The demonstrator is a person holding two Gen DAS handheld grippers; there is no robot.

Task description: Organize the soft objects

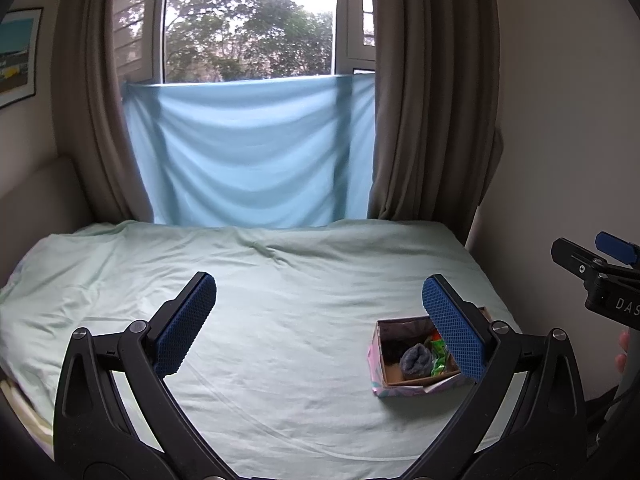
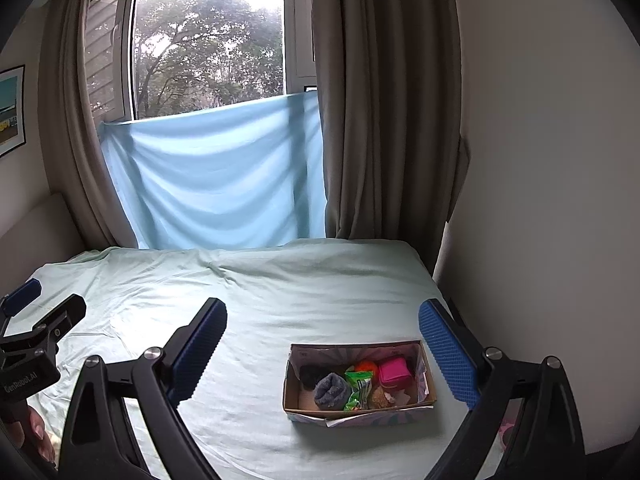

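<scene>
A small open cardboard box [image 2: 362, 415] sits on the bed near its right side; it also shows in the left wrist view [image 1: 412, 388]. Inside lie a grey rolled sock [image 2: 330, 390], a dark sock [image 2: 310, 374], a green packet [image 2: 358, 386], an orange ball [image 2: 366, 366], a pink pouch [image 2: 394, 372] and a brown soft item [image 2: 380, 396]. My left gripper [image 1: 318, 300] is open and empty, held above the bed, left of the box. My right gripper [image 2: 322, 324] is open and empty, above and behind the box.
The bed has a pale green sheet [image 2: 280, 288]. A blue cloth [image 2: 216, 176] hangs over the window sill behind it, between brown curtains [image 2: 380, 120]. A wall [image 2: 540, 200] runs along the bed's right side. A beige headboard [image 1: 36, 200] stands at the left.
</scene>
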